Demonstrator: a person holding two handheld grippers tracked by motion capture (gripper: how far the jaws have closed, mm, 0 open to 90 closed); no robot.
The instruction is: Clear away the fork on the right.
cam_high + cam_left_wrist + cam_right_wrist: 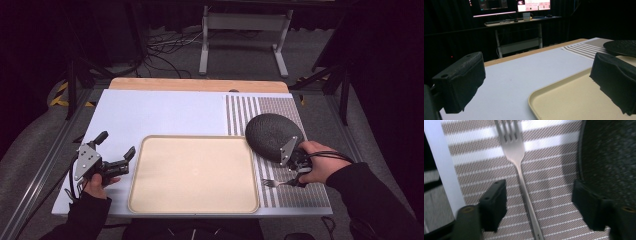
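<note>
A silver fork lies flat on the striped placemat, tines pointing away from me. My right gripper is open, its jaws straddling the fork's handle without touching it. From above, the fork lies just right of the beige tray, with the right gripper low over its handle. A dark speckled plate rests on the placemat behind the fork, close beside the right jaw. My left gripper hovers open left of the tray, nothing between its jaws.
The tray has nothing on it and lies on a white board. The placemat covers the board's right side. Beyond the table are a desk frame, floor cables and monitors.
</note>
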